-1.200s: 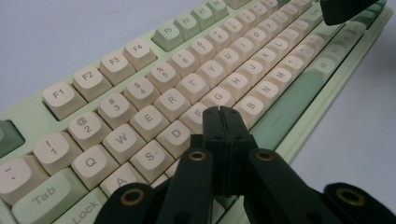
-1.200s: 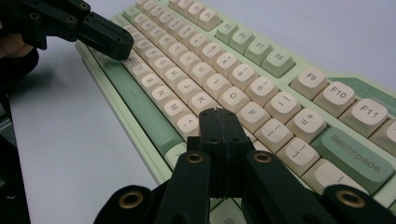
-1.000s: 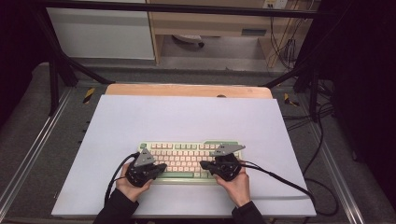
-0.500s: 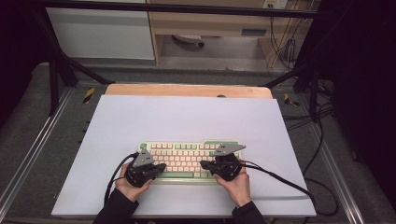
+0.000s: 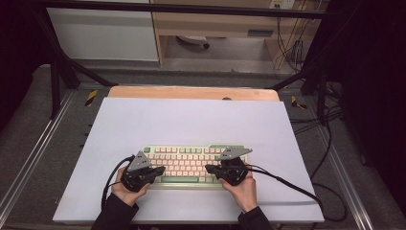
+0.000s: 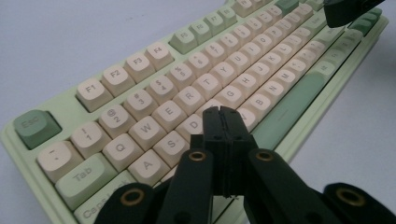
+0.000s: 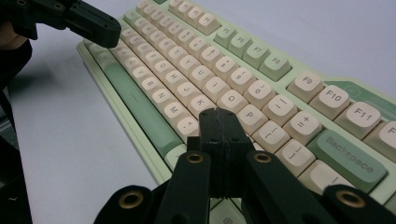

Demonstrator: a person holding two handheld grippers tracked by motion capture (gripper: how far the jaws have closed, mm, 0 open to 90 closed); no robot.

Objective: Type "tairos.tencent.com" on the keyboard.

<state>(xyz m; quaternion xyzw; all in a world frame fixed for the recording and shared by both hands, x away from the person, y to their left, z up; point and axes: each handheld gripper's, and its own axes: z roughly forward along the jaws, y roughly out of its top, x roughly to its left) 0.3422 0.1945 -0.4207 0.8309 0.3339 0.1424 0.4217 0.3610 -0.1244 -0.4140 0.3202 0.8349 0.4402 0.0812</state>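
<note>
Both tongs pressed together over the keyboard, risking a wrong key.
The keyboard [image 5: 194,163] lies directly beneath the left tongs [image 6: 221,114] and right tongs [image 7: 218,116]; each blunt tip spans neighbouring keycaps (nothing pinched), so a slightly off-centre press could strike two keys or nudge the keyboard across the surface [image 5: 191,120].

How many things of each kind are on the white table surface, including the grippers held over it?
Keyboard, light green with cream keys: 1
Grippers, both with jaws shut over the keys: 2 (left gripper, right gripper)
Total: 3
</note>
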